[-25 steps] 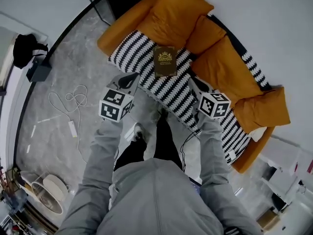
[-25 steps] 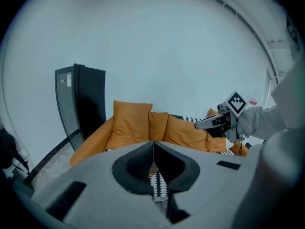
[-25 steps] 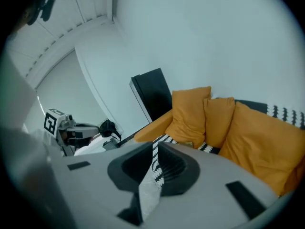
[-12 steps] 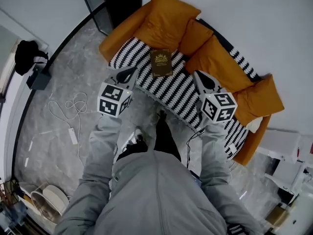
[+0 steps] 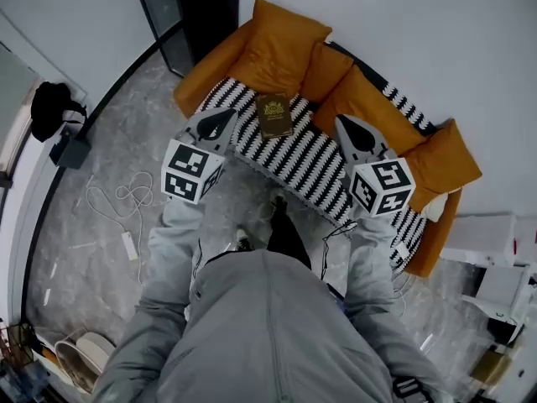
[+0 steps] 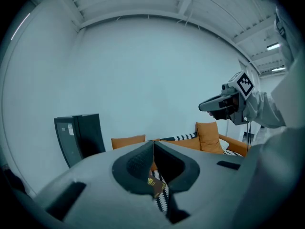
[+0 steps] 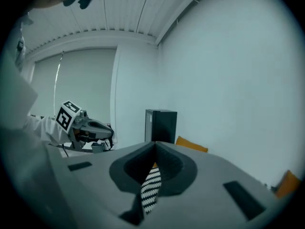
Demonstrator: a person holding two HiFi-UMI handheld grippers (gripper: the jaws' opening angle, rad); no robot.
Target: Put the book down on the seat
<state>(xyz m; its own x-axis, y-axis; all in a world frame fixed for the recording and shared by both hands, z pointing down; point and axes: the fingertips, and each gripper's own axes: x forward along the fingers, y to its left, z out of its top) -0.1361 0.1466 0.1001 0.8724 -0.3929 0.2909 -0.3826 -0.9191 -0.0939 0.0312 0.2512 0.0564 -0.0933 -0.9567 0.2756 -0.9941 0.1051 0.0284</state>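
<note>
A dark brown book (image 5: 273, 114) with a gold crest lies flat on the black-and-white striped seat (image 5: 306, 159) of an orange sofa, apart from both grippers. My left gripper (image 5: 226, 117) hovers just left of the book, jaws shut and empty. To the book's right, my right gripper (image 5: 341, 122) is held above the seat, also shut with nothing in it. In the left gripper view the shut left gripper (image 6: 153, 144) has the book (image 6: 155, 185) showing below its closed tips, and the right gripper (image 6: 206, 107) shows at the right. In the right gripper view the shut right gripper (image 7: 154, 145) points over the striped seat (image 7: 150, 187).
Orange cushions (image 5: 281, 44) line the sofa back. A black cabinet (image 5: 197, 7) stands left of the sofa. A black bag (image 5: 52, 107) and white cables (image 5: 126, 193) lie on the grey floor. White boxes (image 5: 503, 250) sit at the right.
Both grippers have risen and drawn back from the sofa, each rolling a little. The book stays flat on the striped seat and looks smaller and farther away.
</note>
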